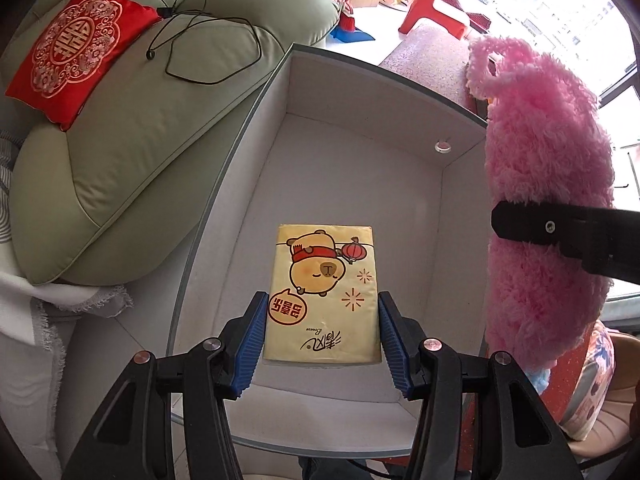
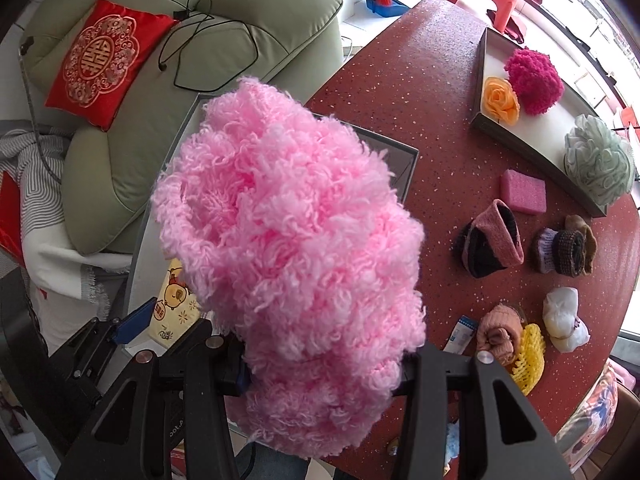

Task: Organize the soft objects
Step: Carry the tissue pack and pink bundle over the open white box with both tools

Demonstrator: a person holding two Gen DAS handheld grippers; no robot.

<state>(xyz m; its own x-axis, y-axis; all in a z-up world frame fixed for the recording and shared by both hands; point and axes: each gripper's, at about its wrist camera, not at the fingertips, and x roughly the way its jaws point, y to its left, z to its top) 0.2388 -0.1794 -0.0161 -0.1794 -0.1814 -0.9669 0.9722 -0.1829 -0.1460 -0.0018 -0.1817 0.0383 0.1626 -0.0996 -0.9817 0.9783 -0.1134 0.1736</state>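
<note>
Your left gripper [image 1: 322, 344] sits wide open with its blue pads either side of the yellow tissue pack [image 1: 324, 292], which lies flat on the floor of the white box [image 1: 360, 92], no squeeze on it. Your right gripper [image 2: 320, 376] is clamped on the fluffy pink yarn thing [image 2: 288, 248], holding it up beside that box, over the red table [image 2: 400, 92].

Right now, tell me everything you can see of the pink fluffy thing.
The pink fluffy thing is a big soft bundle of curly, loopy yarn-like pile, with a loop handle or opening at its top end. It hangs upright in the air, clamped low down by the right gripper, whose fingers sink into the pile. It sits beside the white box, outside its right wall, over the red table. Nothing else touches it.
</note>
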